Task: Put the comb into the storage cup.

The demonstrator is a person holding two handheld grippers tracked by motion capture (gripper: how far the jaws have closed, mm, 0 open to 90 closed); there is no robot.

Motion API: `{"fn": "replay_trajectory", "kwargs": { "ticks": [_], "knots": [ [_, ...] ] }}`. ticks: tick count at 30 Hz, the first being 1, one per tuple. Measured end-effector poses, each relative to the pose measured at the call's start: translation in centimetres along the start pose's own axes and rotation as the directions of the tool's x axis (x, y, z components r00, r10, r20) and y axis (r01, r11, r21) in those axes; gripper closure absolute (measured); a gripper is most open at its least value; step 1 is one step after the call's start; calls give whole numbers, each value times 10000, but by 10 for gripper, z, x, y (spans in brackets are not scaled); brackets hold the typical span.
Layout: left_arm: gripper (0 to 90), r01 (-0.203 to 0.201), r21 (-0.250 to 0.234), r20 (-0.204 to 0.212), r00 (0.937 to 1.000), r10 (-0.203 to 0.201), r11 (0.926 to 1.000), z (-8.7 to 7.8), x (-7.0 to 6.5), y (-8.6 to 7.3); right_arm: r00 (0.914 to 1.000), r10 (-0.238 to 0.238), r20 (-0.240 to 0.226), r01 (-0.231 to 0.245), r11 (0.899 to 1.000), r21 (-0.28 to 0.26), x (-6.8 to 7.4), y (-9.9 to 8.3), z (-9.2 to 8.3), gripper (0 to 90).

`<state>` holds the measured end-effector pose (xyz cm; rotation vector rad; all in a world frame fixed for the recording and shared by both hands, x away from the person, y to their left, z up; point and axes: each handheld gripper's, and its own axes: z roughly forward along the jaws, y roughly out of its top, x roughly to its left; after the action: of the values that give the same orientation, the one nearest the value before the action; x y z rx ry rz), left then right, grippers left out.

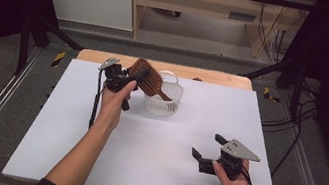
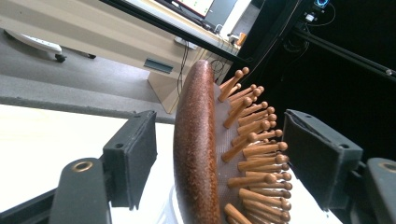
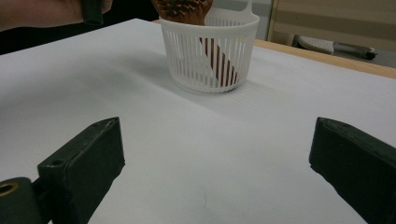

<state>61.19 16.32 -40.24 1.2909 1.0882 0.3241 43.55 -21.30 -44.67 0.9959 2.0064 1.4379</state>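
A brown wooden hairbrush (image 1: pixel 147 77) stands tilted in a small white slatted basket (image 1: pixel 163 100), handle down and head leaning out to the left. My left gripper (image 1: pixel 137 75) is at the head, with its jaws on either side. In the left gripper view a gap shows between the left pad (image 2: pixel 133 154) and the hairbrush (image 2: pixel 196 154) back, so the jaws are open. The right pad sits close to the bristle tips. My right gripper (image 1: pixel 206 145) hovers open and empty over the front right of the white table sheet (image 1: pixel 168 149). It faces the basket (image 3: pixel 210 56) and the hairbrush (image 3: pixel 182 9).
The white sheet covers a wooden table whose far edge (image 1: pixel 216 77) shows behind the basket. Black frame poles (image 1: pixel 278 66) stand at the far corners. Cables (image 1: pixel 295 145) lie on the floor to the right. A light wooden cabinet (image 1: pixel 193 1) stands beyond the table.
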Motion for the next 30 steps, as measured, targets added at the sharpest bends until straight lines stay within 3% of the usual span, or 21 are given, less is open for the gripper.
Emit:
{"fn": "replay_trajectory", "kwargs": {
  "ticks": [12,30],
  "knots": [
    [172,28,31,-81,10000,-27,10000,0,-2,0,10000,7,-3,-7,10000,10,0,0,0,37],
    [82,-401,-100,-257,9989,399,9991,-4,-8,3,10000,13,-28,-13,10000,4,0,0,0,37]
  ]
}}
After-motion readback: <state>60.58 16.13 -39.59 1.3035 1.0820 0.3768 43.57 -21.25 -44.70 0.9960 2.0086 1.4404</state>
